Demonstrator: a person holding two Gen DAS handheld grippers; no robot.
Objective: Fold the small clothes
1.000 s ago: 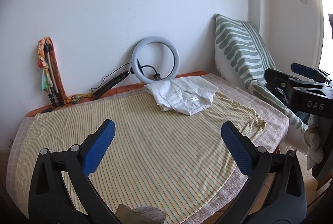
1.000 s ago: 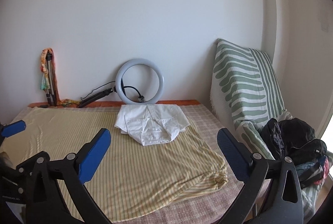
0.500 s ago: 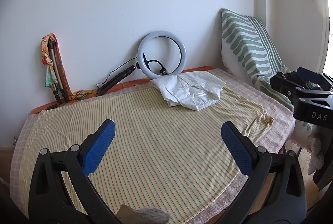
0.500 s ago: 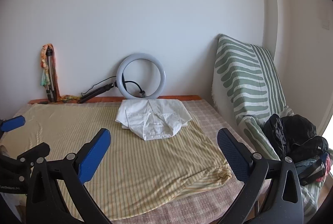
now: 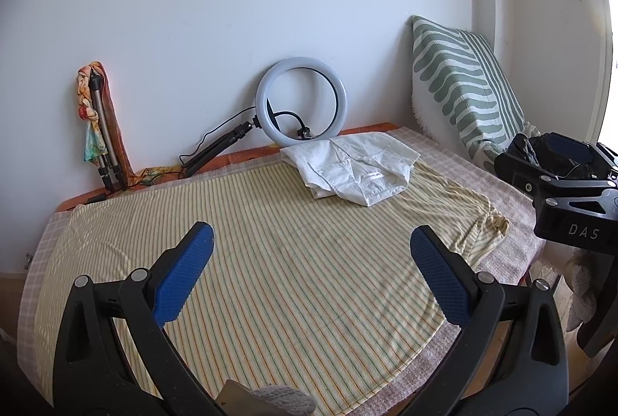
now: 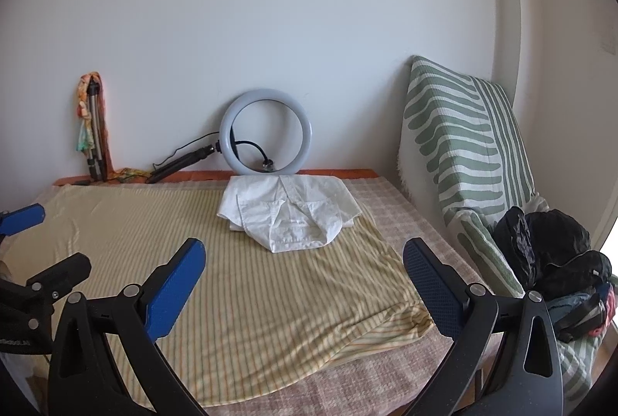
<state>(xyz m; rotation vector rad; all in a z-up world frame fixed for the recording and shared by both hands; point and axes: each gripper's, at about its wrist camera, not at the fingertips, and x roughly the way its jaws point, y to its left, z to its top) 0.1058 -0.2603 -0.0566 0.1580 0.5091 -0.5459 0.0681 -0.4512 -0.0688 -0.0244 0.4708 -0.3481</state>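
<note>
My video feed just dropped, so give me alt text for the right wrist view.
A folded white shirt lies at the far side of a yellow striped sheet, in front of a ring light leaning on the wall. The right gripper is open and empty in the foreground. A green striped cushion and dark bags sit right.

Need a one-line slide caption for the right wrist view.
Open right gripper faces a folded white shirt on a striped sheet, ring light behind.
</note>
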